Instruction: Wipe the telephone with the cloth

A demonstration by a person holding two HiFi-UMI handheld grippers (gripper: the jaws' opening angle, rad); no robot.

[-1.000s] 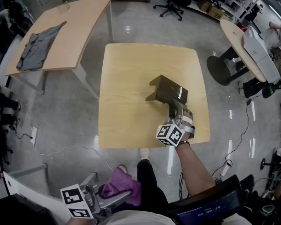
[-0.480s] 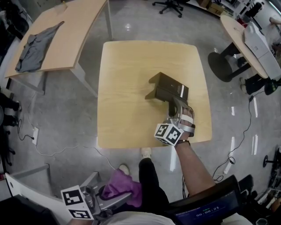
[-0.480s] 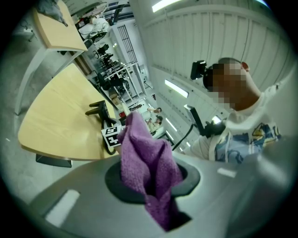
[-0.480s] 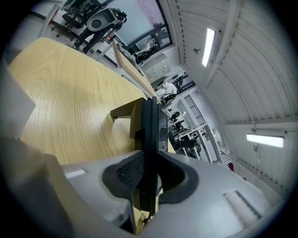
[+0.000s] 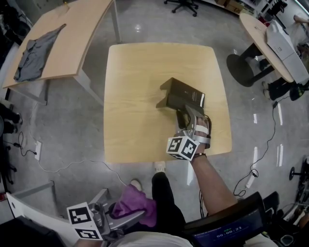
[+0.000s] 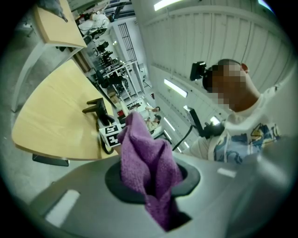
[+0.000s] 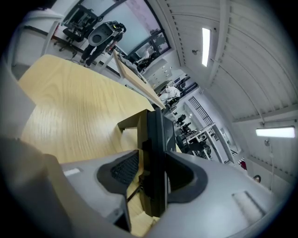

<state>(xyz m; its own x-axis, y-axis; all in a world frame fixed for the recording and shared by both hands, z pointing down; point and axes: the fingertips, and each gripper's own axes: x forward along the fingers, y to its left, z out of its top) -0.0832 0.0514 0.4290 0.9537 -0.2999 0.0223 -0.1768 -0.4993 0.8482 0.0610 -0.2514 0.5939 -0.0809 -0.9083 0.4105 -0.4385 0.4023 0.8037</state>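
Note:
The dark telephone (image 5: 186, 96) stands on its edge on the square wooden table (image 5: 135, 96), right of the middle. My right gripper (image 5: 187, 117) reaches in from the near side, with the telephone's (image 7: 156, 153) near end between its jaws. Those jaws (image 7: 151, 174) are opening, and a gap shows between the left pad and the telephone. My left gripper (image 5: 118, 217) hangs low at the bottom left, off the table, shut on a bunched purple cloth (image 5: 136, 203). In the left gripper view the cloth (image 6: 149, 160) sticks up between the jaws (image 6: 149, 179).
A long desk (image 5: 82, 34) at the upper left carries a grey garment (image 5: 36, 50). Another table (image 5: 263, 48) with white equipment stands at the right. An office chair (image 5: 181, 6) is at the far end. Cables (image 5: 63, 166) lie on the floor.
The right gripper stays at the telephone's near end, and both sit slightly further left in the view. The left gripper with the cloth has not moved.

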